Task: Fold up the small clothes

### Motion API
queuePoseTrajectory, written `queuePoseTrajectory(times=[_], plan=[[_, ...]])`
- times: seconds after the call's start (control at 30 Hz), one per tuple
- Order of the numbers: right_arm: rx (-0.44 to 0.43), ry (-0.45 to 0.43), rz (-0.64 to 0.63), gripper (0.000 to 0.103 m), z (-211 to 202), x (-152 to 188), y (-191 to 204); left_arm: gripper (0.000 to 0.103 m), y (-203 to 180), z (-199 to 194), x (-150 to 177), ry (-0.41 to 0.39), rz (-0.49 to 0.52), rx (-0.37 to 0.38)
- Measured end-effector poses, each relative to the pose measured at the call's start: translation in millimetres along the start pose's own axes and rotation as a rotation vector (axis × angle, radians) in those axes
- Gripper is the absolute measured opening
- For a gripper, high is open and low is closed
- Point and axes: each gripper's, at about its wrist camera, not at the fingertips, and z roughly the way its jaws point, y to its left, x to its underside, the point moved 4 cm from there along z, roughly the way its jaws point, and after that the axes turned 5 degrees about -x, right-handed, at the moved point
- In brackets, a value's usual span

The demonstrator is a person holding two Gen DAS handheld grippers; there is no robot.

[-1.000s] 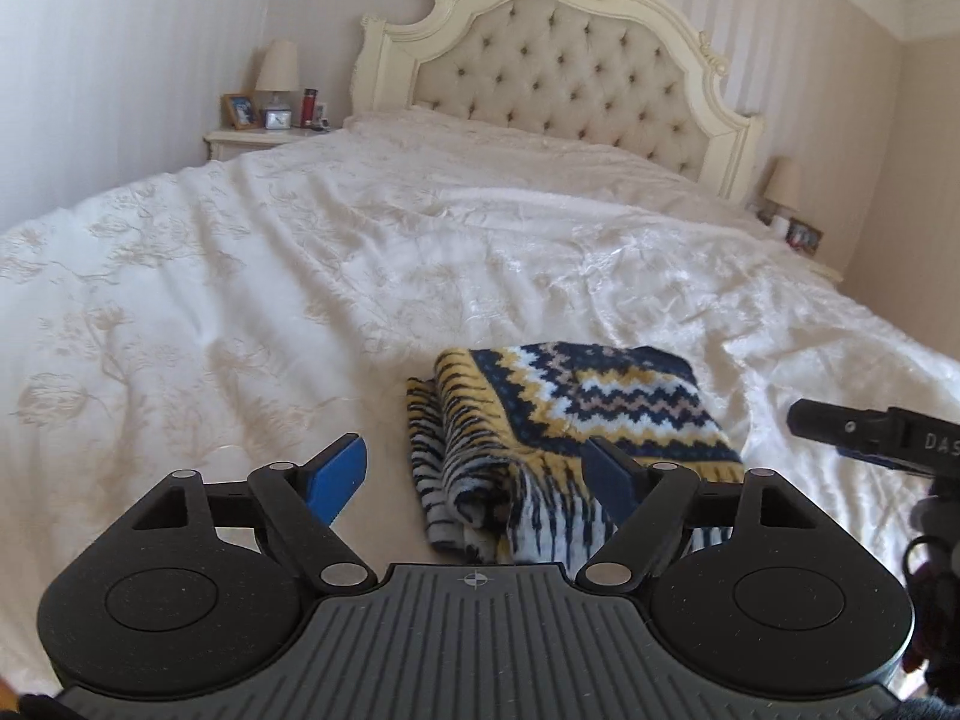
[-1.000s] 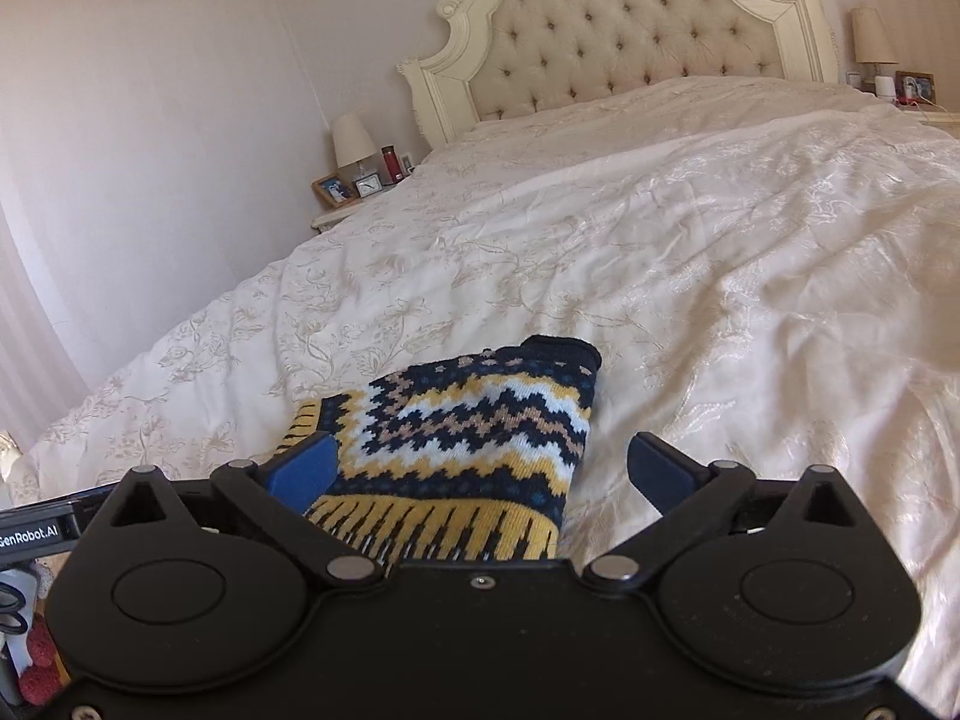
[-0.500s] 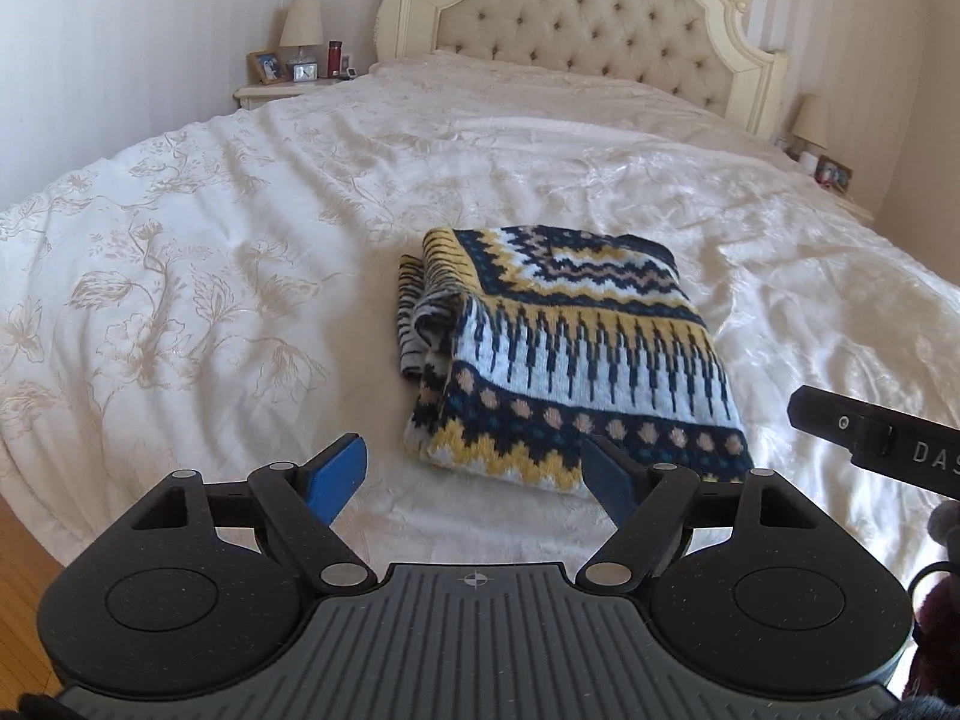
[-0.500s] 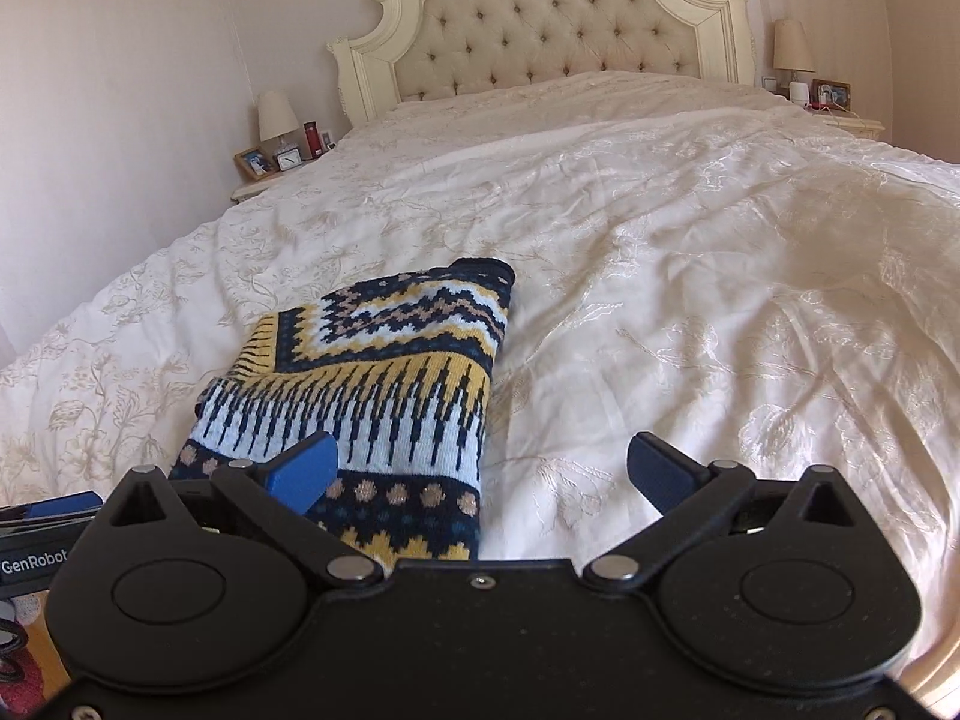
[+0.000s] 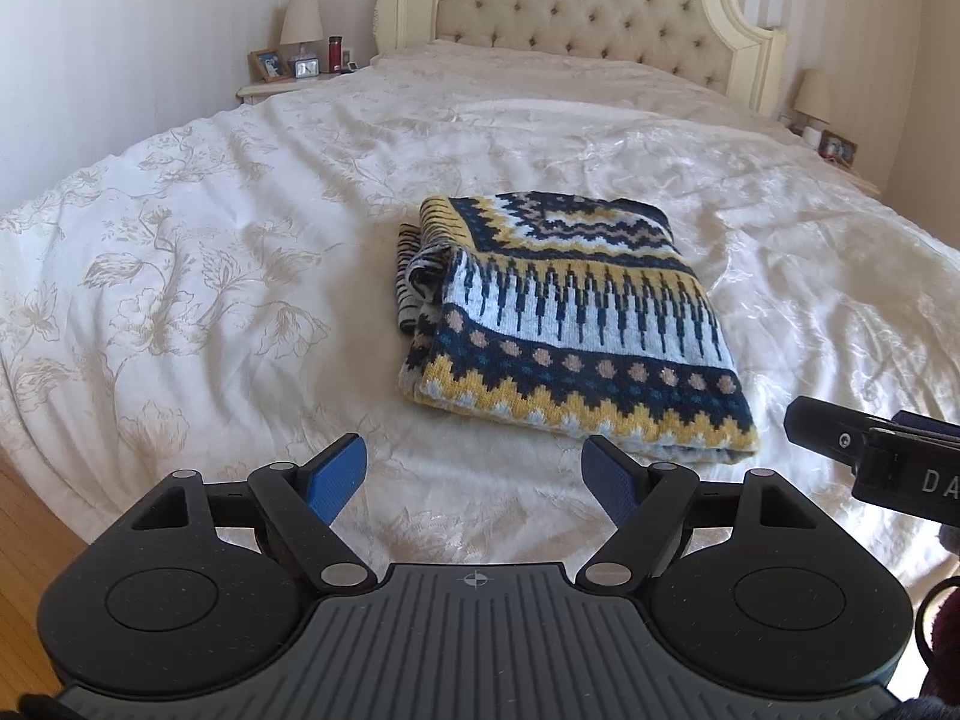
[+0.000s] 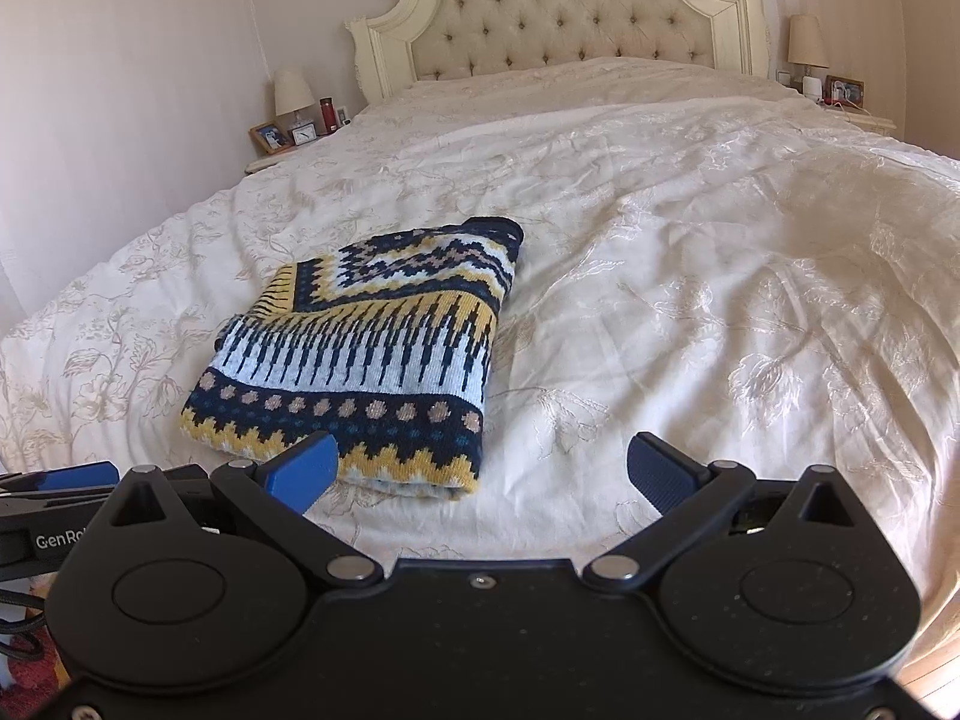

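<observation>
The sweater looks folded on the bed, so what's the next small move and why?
Probably keep both open tools clear. The patterned knit sweater lies folded on the white bedspread, and neither the left hand-held gripper nor the right hand-held gripper holds anything. Only its left edge looks bunched.

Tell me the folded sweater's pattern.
Navy, yellow and white zigzag knit sweater; clearest in the left wrist view.

This is a bedroom in a home: a big bed [image 5: 252,276] with a soft padded headboard [image 5: 576,12] lies ahead of the tongs, with lamps [image 6: 293,93] on little side tables.
</observation>
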Motion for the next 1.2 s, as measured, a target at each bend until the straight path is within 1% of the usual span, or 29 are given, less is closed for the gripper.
queuePoseTrajectory(times=[0.27,0.77,1.2], plan=[[-0.002,-0.006,-0.012,0.102,-2.3,-1.7,2.8,0.078,0.2,-5.2,-4.5,-0.015,0.003,-0.006],[-0.018,0.01,-0.009,0.102,0.5,-1.4,6.4,0.078,-0.7,-1.4,-2.9,0.014,0.006,0.005],[-0.026,0.02,-0.008,0.102,3.6,-0.8,9.3,0.078,-1.8,0.2,-3.4,0.017,0.019,0.003]])
